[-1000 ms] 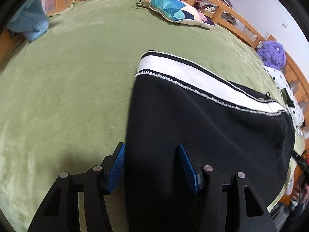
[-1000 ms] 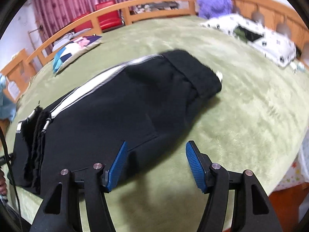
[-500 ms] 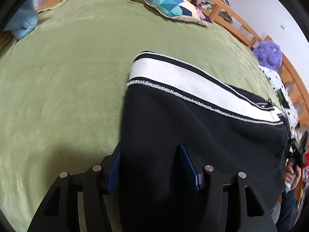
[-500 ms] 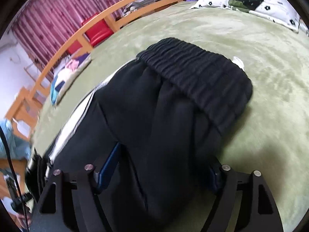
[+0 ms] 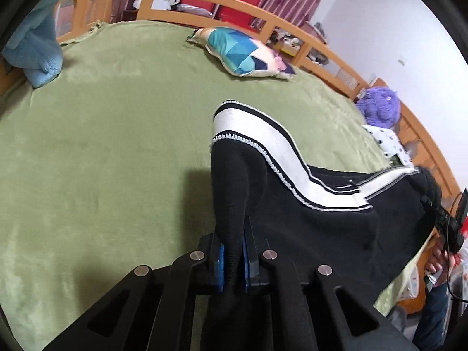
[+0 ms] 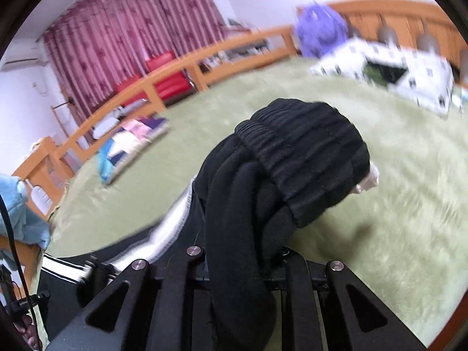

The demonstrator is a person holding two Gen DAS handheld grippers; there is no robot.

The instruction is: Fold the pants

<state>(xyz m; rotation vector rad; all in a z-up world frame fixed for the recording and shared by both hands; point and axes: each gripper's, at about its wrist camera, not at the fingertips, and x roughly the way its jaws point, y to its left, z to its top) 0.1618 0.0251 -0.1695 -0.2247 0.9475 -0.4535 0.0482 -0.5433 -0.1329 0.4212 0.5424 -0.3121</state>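
Note:
Black pants [image 5: 307, 219] with a white side stripe lie on the green bed cover [image 5: 102, 146]. My left gripper [image 5: 232, 260] has its jaws closing tight on the hem end of a leg, whose black cloth is pinched between the blue pads [image 5: 220, 259] and lifted into a ridge. In the right wrist view the ribbed waistband [image 6: 304, 158] is bunched up and raised off the cover [image 6: 395, 204]. My right gripper [image 6: 242, 263] is closing on that bunch. Thick black cloth fills the gap and hides its pads.
A patchwork pillow [image 5: 242, 55], a blue blanket [image 5: 35, 38], a purple plush toy [image 5: 378, 106] and a spotted pillow [image 6: 395, 70] lie around the bed's edges. A wooden rail [image 5: 263, 17] rings the bed. A person's hand [image 5: 438, 257] shows at the right edge.
Both grippers went from open over the pants to closed on the cloth and rose. The leg end and the waistband now stand lifted off the cover.

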